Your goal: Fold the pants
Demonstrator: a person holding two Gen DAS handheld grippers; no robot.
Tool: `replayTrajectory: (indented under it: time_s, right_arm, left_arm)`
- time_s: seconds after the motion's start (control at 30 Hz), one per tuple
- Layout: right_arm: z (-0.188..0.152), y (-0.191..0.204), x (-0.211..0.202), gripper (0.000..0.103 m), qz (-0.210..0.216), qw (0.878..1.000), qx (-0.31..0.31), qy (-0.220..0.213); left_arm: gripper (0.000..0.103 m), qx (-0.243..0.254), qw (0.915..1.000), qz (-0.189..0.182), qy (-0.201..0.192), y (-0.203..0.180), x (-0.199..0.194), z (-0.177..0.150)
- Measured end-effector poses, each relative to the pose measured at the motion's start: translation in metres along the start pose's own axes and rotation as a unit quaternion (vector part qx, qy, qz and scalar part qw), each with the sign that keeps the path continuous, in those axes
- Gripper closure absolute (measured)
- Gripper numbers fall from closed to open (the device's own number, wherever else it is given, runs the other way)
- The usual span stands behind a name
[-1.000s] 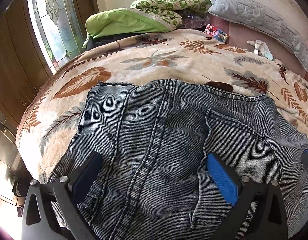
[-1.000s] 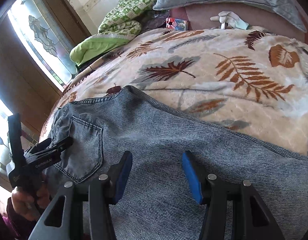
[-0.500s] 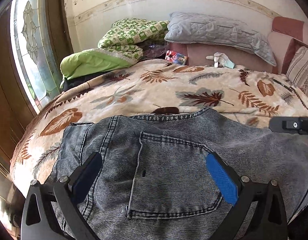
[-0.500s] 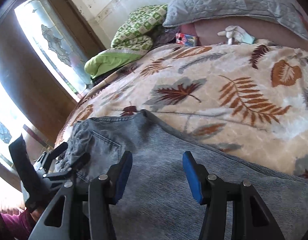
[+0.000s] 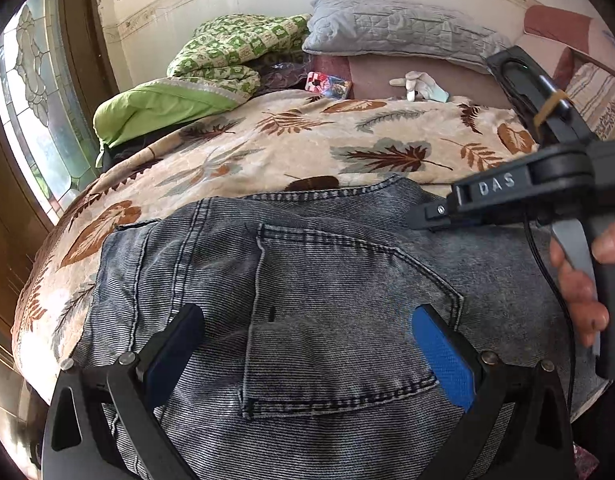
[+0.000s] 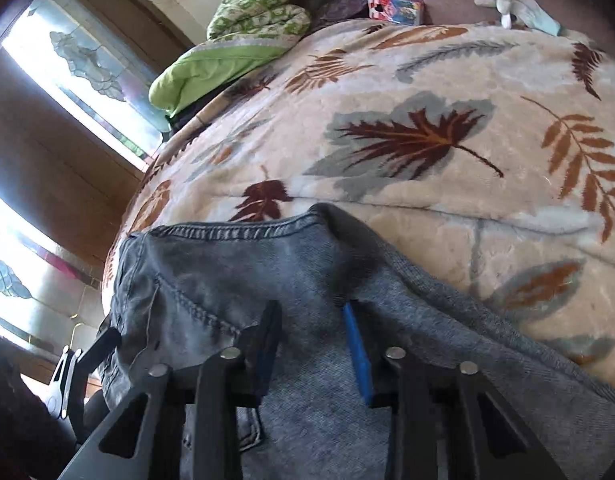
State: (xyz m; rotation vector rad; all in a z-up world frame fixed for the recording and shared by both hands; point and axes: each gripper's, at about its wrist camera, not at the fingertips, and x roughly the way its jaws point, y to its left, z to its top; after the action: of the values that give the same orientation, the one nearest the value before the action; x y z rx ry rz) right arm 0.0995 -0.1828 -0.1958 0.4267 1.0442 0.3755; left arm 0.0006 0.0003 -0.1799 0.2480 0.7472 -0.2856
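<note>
Plainly, from the left wrist view, the jeans (image 5: 307,300) lie back-pocket up on the leaf-print blanket (image 5: 291,148) at the bed's near edge; the left tool (image 5: 307,344) stands wide apart over the pocket, gripping nothing, so one risk is a thin pinch that lifts only the top layer; the right tool (image 5: 435,216) reaches toward the waistband corner. From the right wrist view, the right tool (image 6: 313,348) is narrowed but still parted, denim (image 6: 211,272) bunched between its pads (image 6: 357,356); whether it grips is unclear; a loose hold could slip and skew the fold.
</note>
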Motion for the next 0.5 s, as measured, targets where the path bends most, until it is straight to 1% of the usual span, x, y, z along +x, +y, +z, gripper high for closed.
replayTrajectory:
  time_s: [0.03,0.07,0.1,0.13,0.23,0.33,0.47,0.5]
  right_arm:
    - [0.004,-0.005,0.001,0.084,0.001,1.0,0.007,-0.001]
    - [0.008,-0.009,0.002,0.092,-0.011,1.0,0.008,-0.006]
    - [0.011,-0.011,0.002,0.093,-0.038,0.999,0.002,-0.018]
    - [0.013,-0.013,0.005,0.093,-0.049,0.998,-0.004,-0.024]
    - [0.022,-0.019,0.007,0.094,-0.038,0.999,0.008,-0.02]
    - [0.022,-0.02,0.003,0.094,-0.051,0.998,0.006,-0.028]
    - [0.016,-0.023,-0.025,0.093,-0.021,0.998,0.03,-0.045]
    - [0.012,-0.022,-0.034,0.09,-0.015,0.999,0.027,-0.044]
  left_arm:
    - [0.0,0.007,1.0,-0.004,0.0,-0.003,0.0,0.0]
    - [0.0,0.014,0.9999,-0.007,0.001,-0.006,0.001,-0.001]
    - [0.0,0.021,0.9997,-0.01,0.002,-0.01,0.001,-0.001]
    - [0.0,0.026,0.9996,-0.014,0.004,-0.013,0.002,-0.002]
    - [0.0,0.039,0.999,-0.021,0.01,-0.019,0.003,-0.004]
    - [0.0,0.048,0.9986,-0.015,0.016,-0.022,0.005,-0.007]
    - [0.0,0.044,0.9988,-0.017,0.014,-0.02,0.002,-0.008]
    - [0.0,0.044,0.9988,-0.017,0.014,-0.02,0.002,-0.008]
